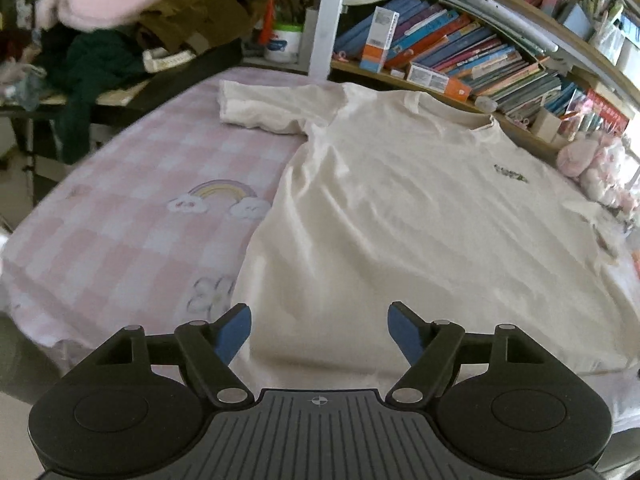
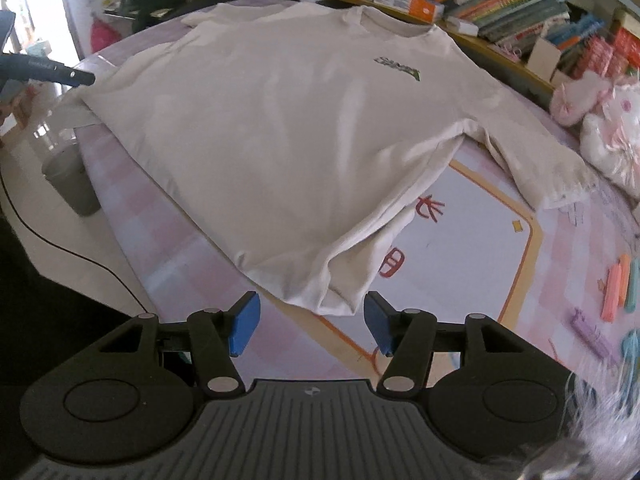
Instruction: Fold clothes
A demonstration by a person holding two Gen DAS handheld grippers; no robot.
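Observation:
A cream short-sleeved T-shirt (image 1: 400, 200) lies spread flat, front up, on a pink checked cover (image 1: 120, 216). It has a small green print (image 1: 511, 174) on the chest. My left gripper (image 1: 320, 330) is open and hovers over the shirt's hem near its left side, its blue pads (image 1: 234, 334) clear of the cloth. In the right wrist view the same T-shirt (image 2: 280, 120) fills the middle, with a rumpled hem corner (image 2: 340, 300) just ahead of my right gripper (image 2: 312, 328). That gripper is open with nothing pinched between its pads (image 2: 244, 326).
Shelves of books (image 1: 480, 52) run along the far side. A heap of clothes (image 1: 120, 32) sits at the back left, and pink plush toys (image 2: 600, 120) at the right edge. Pastel clips (image 2: 618, 284) lie on the cover. A grey bin (image 2: 72, 184) stands beside the left edge.

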